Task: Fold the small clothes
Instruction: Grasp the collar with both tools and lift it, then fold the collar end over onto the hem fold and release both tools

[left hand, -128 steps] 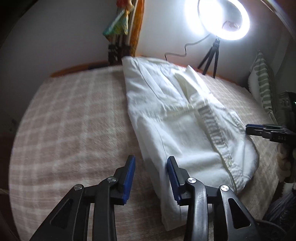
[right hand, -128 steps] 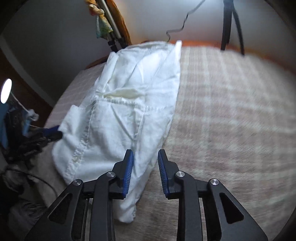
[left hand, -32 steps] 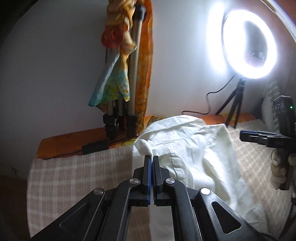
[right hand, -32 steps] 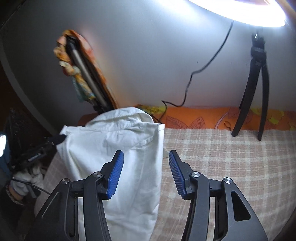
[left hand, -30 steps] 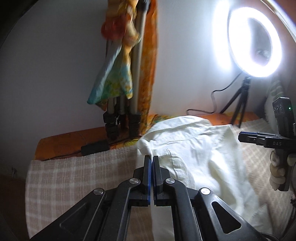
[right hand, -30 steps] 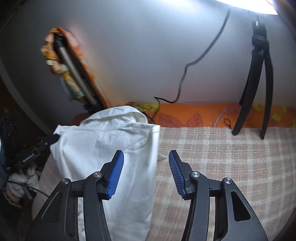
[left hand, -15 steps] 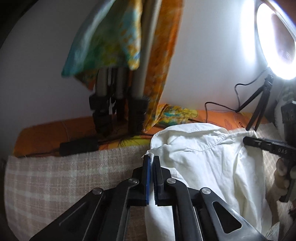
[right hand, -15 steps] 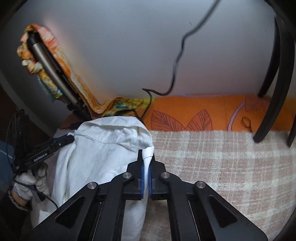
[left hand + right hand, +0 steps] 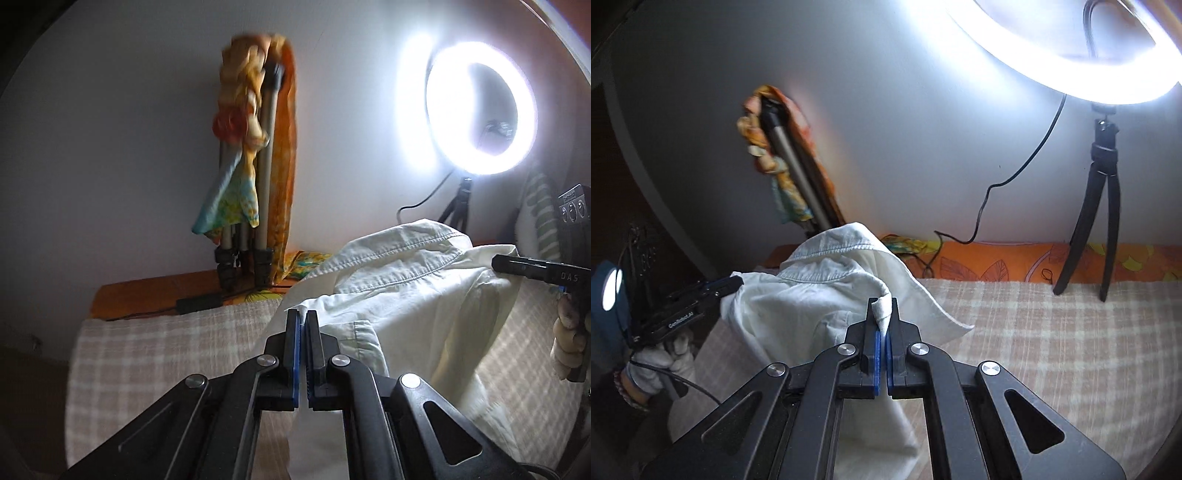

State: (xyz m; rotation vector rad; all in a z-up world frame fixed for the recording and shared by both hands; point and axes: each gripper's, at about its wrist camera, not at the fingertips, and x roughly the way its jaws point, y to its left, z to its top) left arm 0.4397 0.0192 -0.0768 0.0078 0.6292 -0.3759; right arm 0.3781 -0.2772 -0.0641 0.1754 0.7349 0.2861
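Note:
A white button shirt [image 9: 413, 295] hangs lifted above the checked bed cover [image 9: 166, 343], collar end up. My left gripper [image 9: 303, 314] is shut on the shirt's near top corner. My right gripper [image 9: 882, 306] is shut on the other top corner, with a tuft of white cloth [image 9: 882, 314] sticking out between the pads. The shirt [image 9: 812, 306] sags between the two grippers. Each gripper shows in the other's view, the right one [image 9: 532, 269] at the far right edge and the left one [image 9: 701, 295] at the left. The shirt's lower part hangs below the frames.
A lit ring light [image 9: 480, 107] on a small black tripod [image 9: 1100, 206] stands at the bed's far edge. A folded tripod draped in colourful cloth [image 9: 251, 166] leans on the wall. An orange patterned sheet [image 9: 1004, 262] runs along the wall. A cable [image 9: 1004, 192] trails down.
Both grippers have risen with the shirt's top corners, lifting it off the bed. The right gripper shut on the shirt between one second and half a second ago.

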